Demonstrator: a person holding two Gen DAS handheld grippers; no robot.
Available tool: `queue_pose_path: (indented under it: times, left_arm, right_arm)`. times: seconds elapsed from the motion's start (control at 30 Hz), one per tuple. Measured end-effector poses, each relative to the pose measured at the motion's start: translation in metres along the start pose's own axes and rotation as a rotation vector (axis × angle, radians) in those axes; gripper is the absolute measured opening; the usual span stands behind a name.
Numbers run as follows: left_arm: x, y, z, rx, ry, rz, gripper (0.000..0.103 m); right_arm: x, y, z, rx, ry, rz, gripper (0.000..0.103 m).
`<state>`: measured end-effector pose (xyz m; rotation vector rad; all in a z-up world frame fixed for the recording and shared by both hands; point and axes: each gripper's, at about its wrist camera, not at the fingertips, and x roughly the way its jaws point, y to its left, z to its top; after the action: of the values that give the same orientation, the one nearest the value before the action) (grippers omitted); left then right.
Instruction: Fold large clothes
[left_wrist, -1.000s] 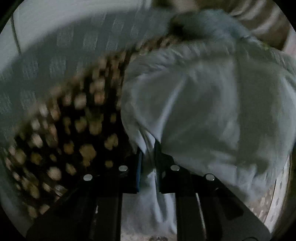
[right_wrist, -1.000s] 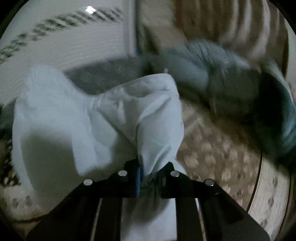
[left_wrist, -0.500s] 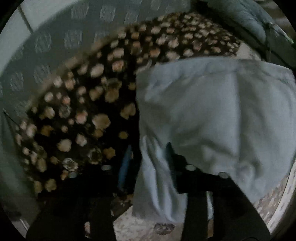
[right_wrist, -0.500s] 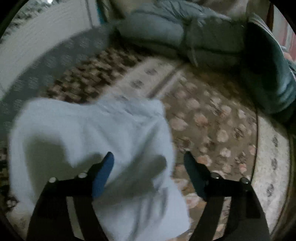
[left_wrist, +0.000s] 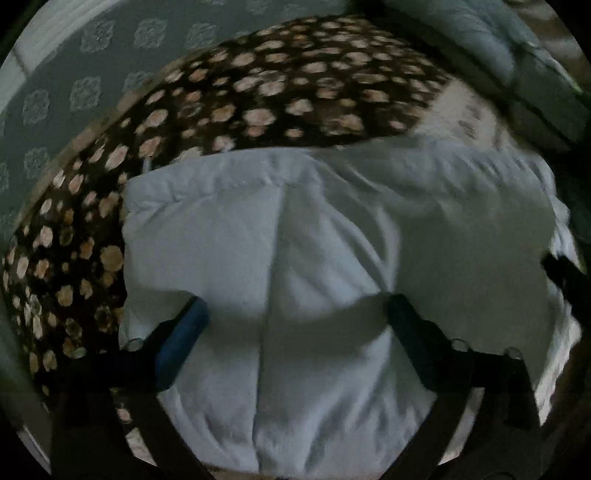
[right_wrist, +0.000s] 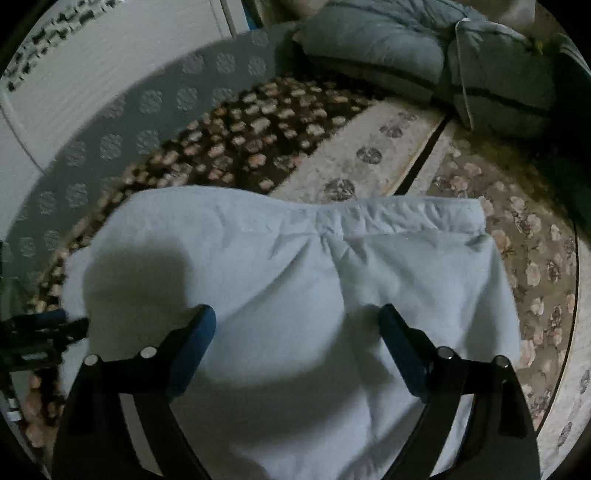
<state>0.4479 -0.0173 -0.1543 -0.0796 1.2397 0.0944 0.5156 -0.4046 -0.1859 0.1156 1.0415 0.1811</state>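
A pale blue garment (left_wrist: 332, 258) lies folded and flat on the patterned rugs; in the right wrist view (right_wrist: 295, 280) its gathered waistband edge faces away from me. My left gripper (left_wrist: 295, 314) is open and empty, its fingers spread just above the cloth. My right gripper (right_wrist: 297, 325) is open and empty too, hovering over the near part of the garment. The left gripper's tip shows at the left edge of the right wrist view (right_wrist: 40, 325), and the right gripper's tip shows at the right edge of the left wrist view (left_wrist: 565, 273).
A dark brown rug with tan flowers (left_wrist: 277, 85) lies beyond the garment, next to a grey patterned mat (right_wrist: 122, 122) and a beige floral rug (right_wrist: 532, 258). Blue-grey cushions (right_wrist: 424, 55) lie at the far side.
Both grippers were shut on the garment and held it up. They have let go and opened, and the garment now lies flat on the rugs.
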Motion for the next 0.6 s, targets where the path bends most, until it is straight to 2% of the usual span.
queue_pose_path:
  times: [0.07,0.17,0.37,0.6]
  left_arm:
    - [0.017,-0.007,0.017,-0.01,0.014,0.026,0.1]
    - [0.041,-0.011,0.035,-0.015,0.088,0.05,0.1]
    - [0.064,-0.005,0.043,-0.024,0.158,0.084,0.1]
    - [0.078,-0.013,0.048,0.001,0.182,0.108,0.1]
  right_arm:
    - [0.014,0.003,0.004,0.009,0.017,-0.03,0.095]
    - [0.029,0.009,0.011,-0.014,0.051,-0.092,0.095]
    - [0.047,0.013,0.014,-0.045,0.106,-0.141,0.097]
    - [0.059,0.017,0.014,-0.071,0.144,-0.167,0.1]
